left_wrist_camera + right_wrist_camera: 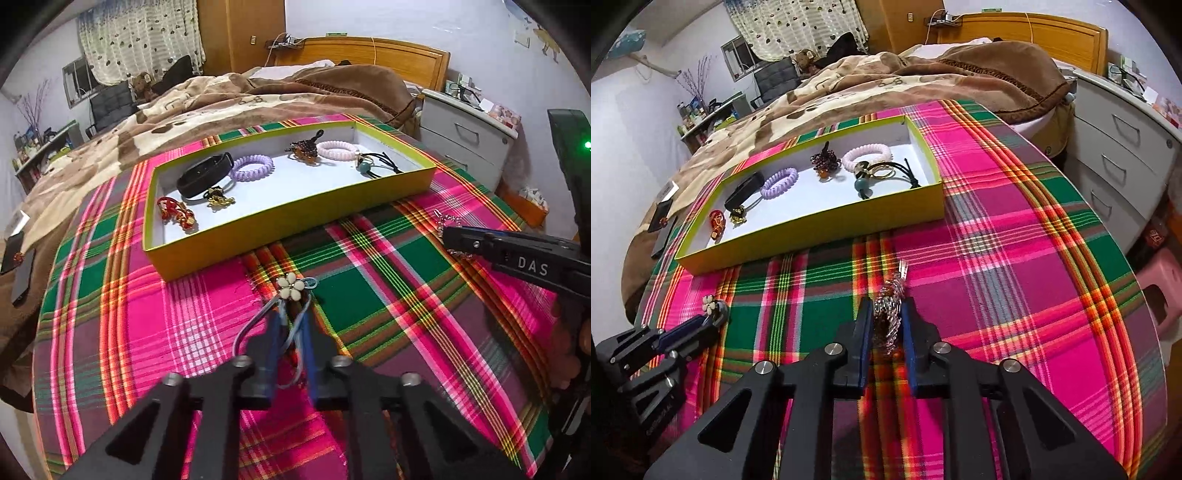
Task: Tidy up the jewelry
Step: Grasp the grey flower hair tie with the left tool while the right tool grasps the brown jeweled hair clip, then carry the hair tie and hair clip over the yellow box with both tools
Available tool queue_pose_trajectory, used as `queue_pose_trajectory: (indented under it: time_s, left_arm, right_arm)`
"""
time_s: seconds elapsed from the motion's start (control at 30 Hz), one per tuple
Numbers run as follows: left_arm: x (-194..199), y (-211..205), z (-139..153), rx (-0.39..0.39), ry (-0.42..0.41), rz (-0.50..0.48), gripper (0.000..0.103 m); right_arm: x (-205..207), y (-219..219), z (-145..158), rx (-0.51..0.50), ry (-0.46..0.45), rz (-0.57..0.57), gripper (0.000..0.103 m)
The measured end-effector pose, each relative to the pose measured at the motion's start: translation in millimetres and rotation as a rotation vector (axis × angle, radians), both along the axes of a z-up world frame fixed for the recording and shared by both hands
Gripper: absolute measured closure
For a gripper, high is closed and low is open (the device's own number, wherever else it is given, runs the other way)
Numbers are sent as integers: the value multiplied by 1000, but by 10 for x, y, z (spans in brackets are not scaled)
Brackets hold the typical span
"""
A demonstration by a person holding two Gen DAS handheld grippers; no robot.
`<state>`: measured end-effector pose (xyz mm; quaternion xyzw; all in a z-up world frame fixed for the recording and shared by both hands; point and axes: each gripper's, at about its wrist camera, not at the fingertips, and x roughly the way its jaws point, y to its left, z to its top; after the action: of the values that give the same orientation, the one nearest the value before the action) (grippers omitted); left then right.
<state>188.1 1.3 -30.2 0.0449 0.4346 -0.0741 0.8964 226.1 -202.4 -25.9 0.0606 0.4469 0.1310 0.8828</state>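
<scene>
Plaid cloth (369,291): two grippers (both clamped)

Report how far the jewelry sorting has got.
Done: the yellow box already holds several pieces, among them a purple coil tie and a red clip. In hand: the left gripper is shut on the flower hair tie, the right gripper on the chain bracelet. Left: putting both in the box.

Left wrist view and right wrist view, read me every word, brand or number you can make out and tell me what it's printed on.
"DAS": white letters on the black body of the right gripper, seen in the left wrist view.
White lettering on the black body of the left gripper, in the right wrist view: too blurred to read.
Labels on the items atop the white drawer unit: too small to read.
</scene>
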Motion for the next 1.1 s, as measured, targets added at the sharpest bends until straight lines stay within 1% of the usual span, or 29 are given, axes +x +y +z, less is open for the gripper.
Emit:
queue_pose_trajectory:
  time_s: [0.2,0.33,0.6,0.97,1.1]
  left_arm:
    - [-57,43,10,-38,2,-5,100]
    - [-147,96,32,-91,-3,-9,100]
    - [-375,163,125,-169,-46,3,100]
    - [-535,174,303,-214,-93,16,100]
    - [-525,173,395,-215,-113,15,100]
  right_arm:
    - [-44,-24,1,10,-7,12,88]
    - [-105,-48,15,34,-10,21,88]
    - [-323,-74,127,75,-45,54,88]
    - [-503,-33,317,98,-93,90,88]
    - [-515,-8,389,98,-110,100,88]
